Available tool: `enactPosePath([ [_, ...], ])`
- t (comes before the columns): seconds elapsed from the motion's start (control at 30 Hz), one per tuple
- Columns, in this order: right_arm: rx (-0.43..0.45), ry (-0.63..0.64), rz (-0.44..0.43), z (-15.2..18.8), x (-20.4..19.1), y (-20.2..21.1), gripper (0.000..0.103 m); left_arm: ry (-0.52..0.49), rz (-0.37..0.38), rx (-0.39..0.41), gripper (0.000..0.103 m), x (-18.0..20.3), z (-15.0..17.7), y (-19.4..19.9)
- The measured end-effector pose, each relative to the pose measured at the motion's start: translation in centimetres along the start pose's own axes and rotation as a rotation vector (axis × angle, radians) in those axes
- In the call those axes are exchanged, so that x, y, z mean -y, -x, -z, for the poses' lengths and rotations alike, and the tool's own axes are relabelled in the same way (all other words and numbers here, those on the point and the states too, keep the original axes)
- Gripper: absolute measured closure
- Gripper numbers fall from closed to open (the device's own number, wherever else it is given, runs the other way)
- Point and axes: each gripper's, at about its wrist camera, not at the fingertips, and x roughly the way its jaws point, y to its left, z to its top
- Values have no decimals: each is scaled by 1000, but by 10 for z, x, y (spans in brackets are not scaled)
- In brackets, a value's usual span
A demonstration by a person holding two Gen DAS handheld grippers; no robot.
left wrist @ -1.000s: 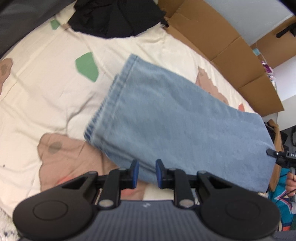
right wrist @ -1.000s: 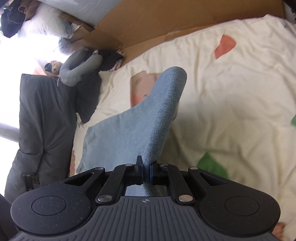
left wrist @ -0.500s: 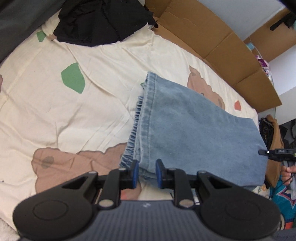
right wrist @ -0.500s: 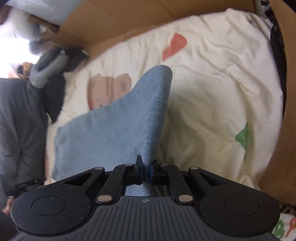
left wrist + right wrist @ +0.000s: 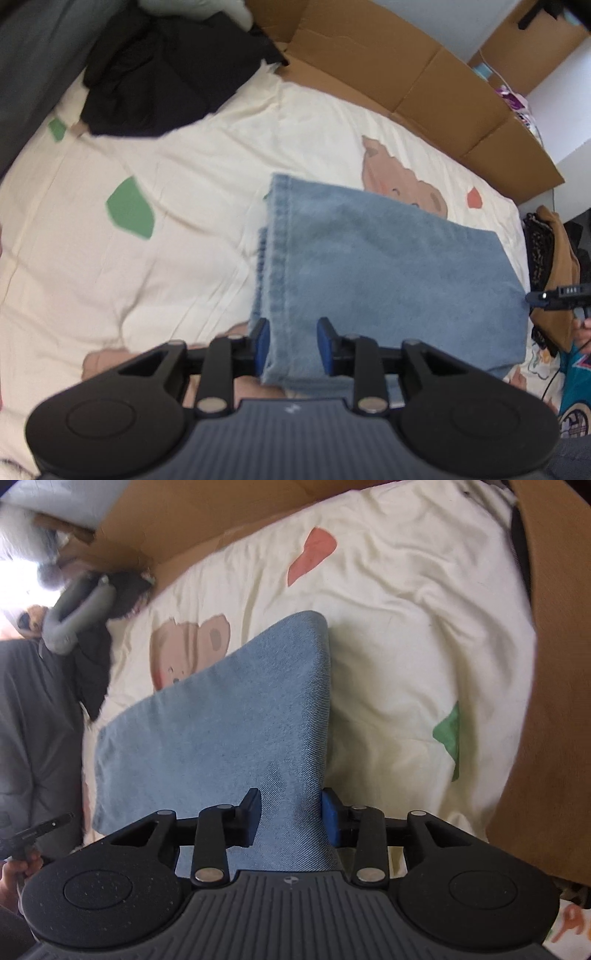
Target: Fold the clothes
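Folded light-blue jeans (image 5: pixel 388 266) lie on the cream patterned bed sheet (image 5: pixel 147 277), hem edge to the left. My left gripper (image 5: pixel 293 345) stands over their near hem corner. Its jaws are opening, with denim loosely between the blue pads. From the right wrist the jeans (image 5: pixel 229 716) slope away, folded edge on the right. There too the jaws of my right gripper (image 5: pixel 290 819) are opening, and the near corner of the fold lies between the spread pads. That gripper's tip (image 5: pixel 554 297) shows at the jeans' right end in the left wrist view.
A heap of black clothing (image 5: pixel 166 77) sits at the bed's far left corner. Cardboard panels (image 5: pixel 424 74) line the far side, and another panel (image 5: pixel 546 701) stands on the right. Brown and dark clothes (image 5: pixel 554 251) hang off the right edge. A grey garment (image 5: pixel 37 738) lies left.
Both grippers' jaws have spread apart from a tight pinch on the denim. The jeans have come down and now lie flatter on the sheet, shifted right in the left wrist view.
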Motion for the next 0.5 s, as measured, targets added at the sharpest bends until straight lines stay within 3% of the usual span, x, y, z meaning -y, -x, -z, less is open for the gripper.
enactPosePath([
  [0.07, 43, -10, -27, 8, 10, 1, 57, -2, 4, -1, 73, 8, -6, -4],
  [0.2, 85, -75, -70, 31, 40, -6, 56, -48, 10, -27, 72, 28, -17, -17],
  [0.4, 108, -75, -138, 71, 63, -17, 56, -123, 29, -64, 71, 59, -37, -51],
  [0.5, 155, -92, -146, 85, 67, -17, 56, -141, 55, -55, 65, 73, -46, -66],
])
